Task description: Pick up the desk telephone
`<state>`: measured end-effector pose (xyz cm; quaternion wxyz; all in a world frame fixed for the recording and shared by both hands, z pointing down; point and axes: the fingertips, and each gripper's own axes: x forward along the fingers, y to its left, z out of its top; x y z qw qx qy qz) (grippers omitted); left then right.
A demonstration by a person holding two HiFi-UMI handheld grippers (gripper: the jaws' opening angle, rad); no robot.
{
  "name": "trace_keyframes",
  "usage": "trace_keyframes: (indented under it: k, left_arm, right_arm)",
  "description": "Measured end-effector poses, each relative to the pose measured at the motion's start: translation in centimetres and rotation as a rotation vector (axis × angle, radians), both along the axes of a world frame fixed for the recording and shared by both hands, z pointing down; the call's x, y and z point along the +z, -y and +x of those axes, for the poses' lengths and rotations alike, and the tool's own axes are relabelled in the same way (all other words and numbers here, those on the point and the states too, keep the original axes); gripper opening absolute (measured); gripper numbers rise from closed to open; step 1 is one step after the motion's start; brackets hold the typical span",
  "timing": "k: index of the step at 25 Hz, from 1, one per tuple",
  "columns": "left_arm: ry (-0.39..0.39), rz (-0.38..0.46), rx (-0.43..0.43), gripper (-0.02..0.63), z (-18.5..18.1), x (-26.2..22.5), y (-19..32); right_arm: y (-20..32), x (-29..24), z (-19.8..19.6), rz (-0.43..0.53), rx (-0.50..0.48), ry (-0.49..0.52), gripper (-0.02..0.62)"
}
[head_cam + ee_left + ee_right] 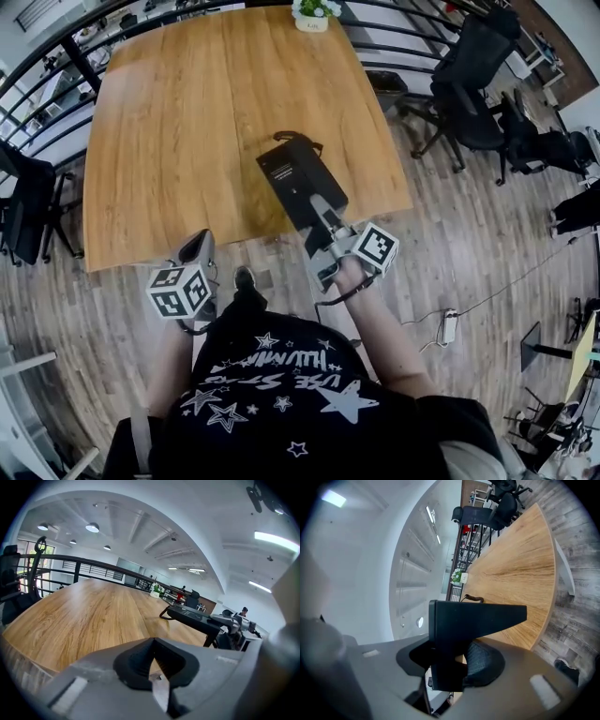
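The black desk telephone (302, 183) hangs tilted over the near edge of the wooden table (187, 122), with a dark cord at its far end. My right gripper (319, 220) is shut on its near end. In the right gripper view the phone's dark body (473, 618) fills the gap between the pads. My left gripper (199, 246) hovers off the table's near edge, left of the phone, jaws shut and holding nothing. From the left gripper view (157, 679) the phone (192, 616) shows raised off the tabletop (84, 616), with the right gripper (234, 623) behind it.
A small white plant pot (312, 14) stands at the table's far edge. Black office chairs (469, 75) stand to the right and another chair (23, 206) at the left. A railing runs behind the table. A power strip (449, 325) lies on the wooden floor.
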<state>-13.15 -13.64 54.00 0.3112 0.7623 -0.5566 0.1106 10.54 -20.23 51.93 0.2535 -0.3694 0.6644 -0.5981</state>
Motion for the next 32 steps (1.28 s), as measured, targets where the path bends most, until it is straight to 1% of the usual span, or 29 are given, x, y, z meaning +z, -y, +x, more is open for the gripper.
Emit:
trace_keyframes:
  k: [11, 20, 26, 32]
  left_arm:
    - [0.01, 0.03, -0.011, 0.002, 4.1, -1.1, -6.2]
    - [0.012, 0.03, -0.032, 0.002, 6.7, -0.8, -10.5]
    - [0.022, 0.025, -0.044, 0.002, 7.8, -1.1, -13.1]
    - [0.031, 0.025, -0.055, 0.002, 8.0, -2.0, -13.8]
  right_arm:
    - [-6.0, -1.0, 3.9, 0.025, -0.016, 0.032, 0.17]
    - [-9.8, -0.9, 6.0, 0.032, -0.05, 0.048, 0.17]
    - [-12.0, -0.8, 6.8, 0.028, -0.071, 0.047, 0.172]
    - [-12.7, -1.3, 7.1, 0.039, -0.095, 0.05, 0.172]
